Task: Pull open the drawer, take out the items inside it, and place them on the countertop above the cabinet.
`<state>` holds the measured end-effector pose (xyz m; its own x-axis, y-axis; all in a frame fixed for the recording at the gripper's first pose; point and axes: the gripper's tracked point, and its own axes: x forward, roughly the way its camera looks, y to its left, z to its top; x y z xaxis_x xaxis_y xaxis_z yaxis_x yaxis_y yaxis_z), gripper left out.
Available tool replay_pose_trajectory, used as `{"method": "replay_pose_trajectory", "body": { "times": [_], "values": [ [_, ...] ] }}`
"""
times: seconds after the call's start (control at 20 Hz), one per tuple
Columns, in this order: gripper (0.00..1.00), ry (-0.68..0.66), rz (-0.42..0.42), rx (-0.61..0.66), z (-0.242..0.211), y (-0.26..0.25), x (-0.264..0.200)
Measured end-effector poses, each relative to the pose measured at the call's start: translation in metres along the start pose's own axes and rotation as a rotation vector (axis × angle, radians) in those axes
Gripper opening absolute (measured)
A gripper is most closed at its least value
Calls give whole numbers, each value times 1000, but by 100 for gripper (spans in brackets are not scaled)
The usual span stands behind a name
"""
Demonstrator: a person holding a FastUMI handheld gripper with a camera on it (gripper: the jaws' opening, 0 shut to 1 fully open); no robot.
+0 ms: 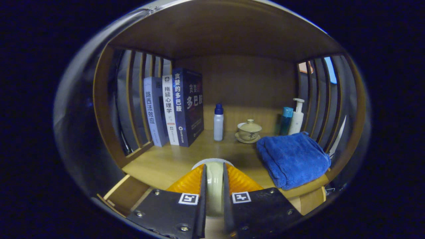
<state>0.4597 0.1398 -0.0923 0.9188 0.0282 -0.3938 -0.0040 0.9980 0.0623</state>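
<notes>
Wooden tabletop [172, 159] under a low shelf roof, with books [174, 106], small bottle [218, 122], lidded cup [249, 130] and blue towel [292, 159]. Jaws squeezed tight on a pale roll [214, 186], held up on edge. Bare wood just ahead, ready for setting down.

The gripper [214, 199] fingers clamp a pale roll [214, 186], hiding its sides and lower part. At two o'clock, a teal bottle [286, 120] stands half behind the towel [294, 159]. The drawer [127, 194], at seven o'clock, is mostly cut off.
</notes>
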Motion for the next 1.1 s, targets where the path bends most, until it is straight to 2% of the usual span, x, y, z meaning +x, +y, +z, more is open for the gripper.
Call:
{"method": "replay_pose_trajectory", "body": {
  "times": [0.25, 0.75, 0.9, 0.95, 1.1],
  "values": [
    [23, 11, -45, 17, -5, -1, 33],
    [22, -38, -132, -9, 4, -17, 67],
    [23, -43, -135, -7, 4, -17, 67],
    [27, -46, -132, -13, 4, -18, 63],
    [63, -114, -118, -13, 16, -18, 47]
  ]
}}
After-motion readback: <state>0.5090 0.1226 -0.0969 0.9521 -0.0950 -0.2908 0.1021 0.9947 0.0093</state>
